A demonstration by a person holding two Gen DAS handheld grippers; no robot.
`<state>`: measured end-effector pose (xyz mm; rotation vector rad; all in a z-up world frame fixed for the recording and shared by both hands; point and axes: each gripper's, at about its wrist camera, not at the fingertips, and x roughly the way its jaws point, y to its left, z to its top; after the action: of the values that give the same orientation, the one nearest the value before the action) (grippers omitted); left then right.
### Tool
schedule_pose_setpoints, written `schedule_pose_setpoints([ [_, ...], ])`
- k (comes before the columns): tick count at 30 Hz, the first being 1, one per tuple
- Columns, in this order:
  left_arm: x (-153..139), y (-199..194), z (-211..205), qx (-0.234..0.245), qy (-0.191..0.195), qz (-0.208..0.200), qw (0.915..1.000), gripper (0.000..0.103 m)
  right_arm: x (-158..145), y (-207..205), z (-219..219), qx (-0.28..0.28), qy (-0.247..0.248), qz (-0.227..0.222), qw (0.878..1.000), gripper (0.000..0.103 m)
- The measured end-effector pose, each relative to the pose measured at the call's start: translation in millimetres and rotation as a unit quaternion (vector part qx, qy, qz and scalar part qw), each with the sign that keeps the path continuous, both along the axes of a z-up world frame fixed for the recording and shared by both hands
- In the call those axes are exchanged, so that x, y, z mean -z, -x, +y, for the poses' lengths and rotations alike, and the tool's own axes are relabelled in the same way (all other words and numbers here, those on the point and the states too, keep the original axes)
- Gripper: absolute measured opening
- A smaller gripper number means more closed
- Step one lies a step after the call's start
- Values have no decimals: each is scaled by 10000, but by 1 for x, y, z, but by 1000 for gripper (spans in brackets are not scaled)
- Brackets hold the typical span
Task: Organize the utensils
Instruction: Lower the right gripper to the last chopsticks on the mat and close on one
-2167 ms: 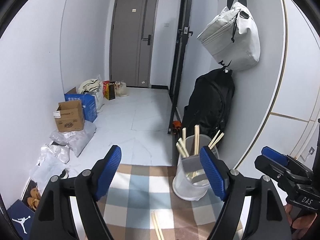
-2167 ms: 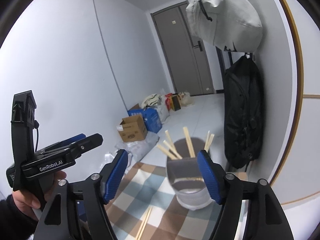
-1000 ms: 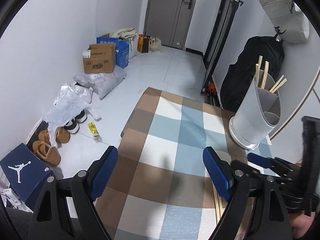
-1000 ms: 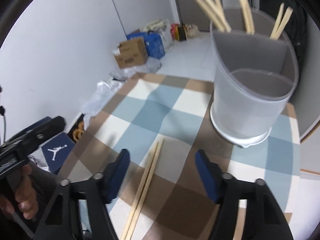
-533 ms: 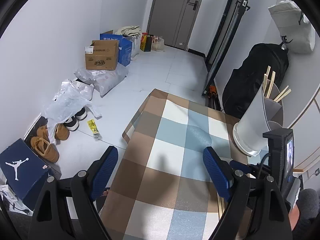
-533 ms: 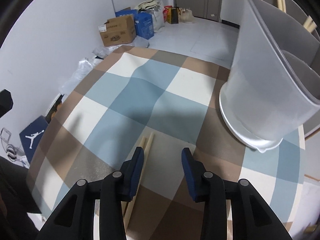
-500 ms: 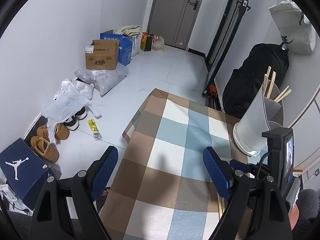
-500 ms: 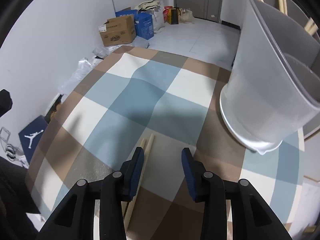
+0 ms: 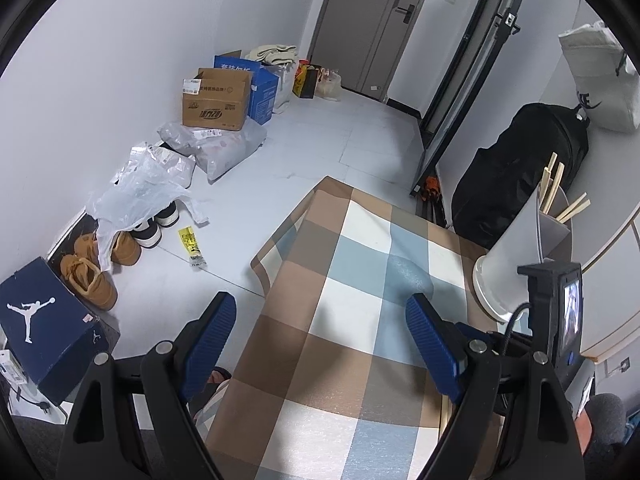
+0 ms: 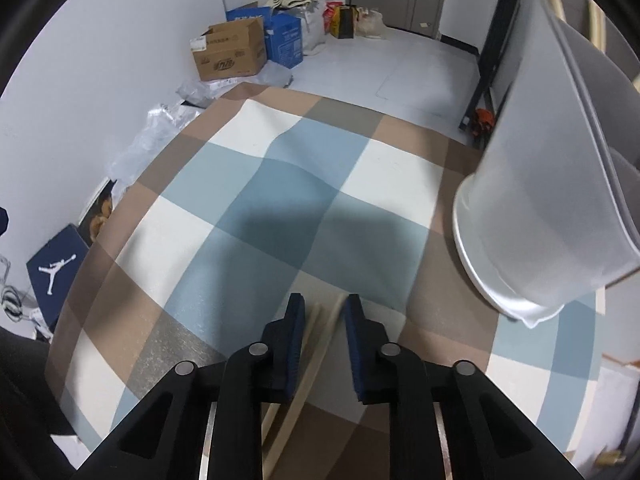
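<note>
Here the right tool (image 10: 322, 322) points steeply down at the checked tabletop (image 10: 256, 184), jaws straddling a pair of wooden chopsticks (image 10: 320, 336) lying there, likely so both sticks get pinched together in one grab. The jaws have just been closing and now stand narrow with the chopsticks between them; the left pad looks against one stick, the right pad maybe a sliver off, so not a firm clench yet by my read. The left tool (image 9: 320, 344) hovers released, jaws wide and empty over the tabletop, probably parked out of the way. Further back, right side, a grey divided utensil holder (image 10: 548, 208) stands on the cloth, near the pair but not touching, several chopsticks already upright in its rear compartment (image 9: 554, 184). Likely destination for this pair.
</note>
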<state>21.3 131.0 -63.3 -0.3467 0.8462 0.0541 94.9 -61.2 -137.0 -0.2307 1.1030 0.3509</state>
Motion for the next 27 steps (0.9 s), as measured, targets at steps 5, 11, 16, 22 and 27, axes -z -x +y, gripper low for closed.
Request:
schedule_pose_setpoints([
  [5, -1, -1, -1, 16, -4, -19, 10000, 84, -3, 2, -5, 53, -300, 55, 9995, 20],
  [11, 0, 1, -3, 53, -52, -20, 10000, 84, -13, 5, -14, 176, -369, -196, 9990, 20],
  [16, 0, 2, -2, 38, -35, -9, 10000, 84, -3, -3, -15, 364, -186, -41, 9992, 19],
  [22, 0, 2, -2, 55, -31, -9, 10000, 84, -3, -1, -5, 203, 84, -134, 9997, 19],
  [27, -1, 1, -4, 52, -53, -9, 10000, 84, -3, 1, 4, 108, 230, -209, 9995, 19],
])
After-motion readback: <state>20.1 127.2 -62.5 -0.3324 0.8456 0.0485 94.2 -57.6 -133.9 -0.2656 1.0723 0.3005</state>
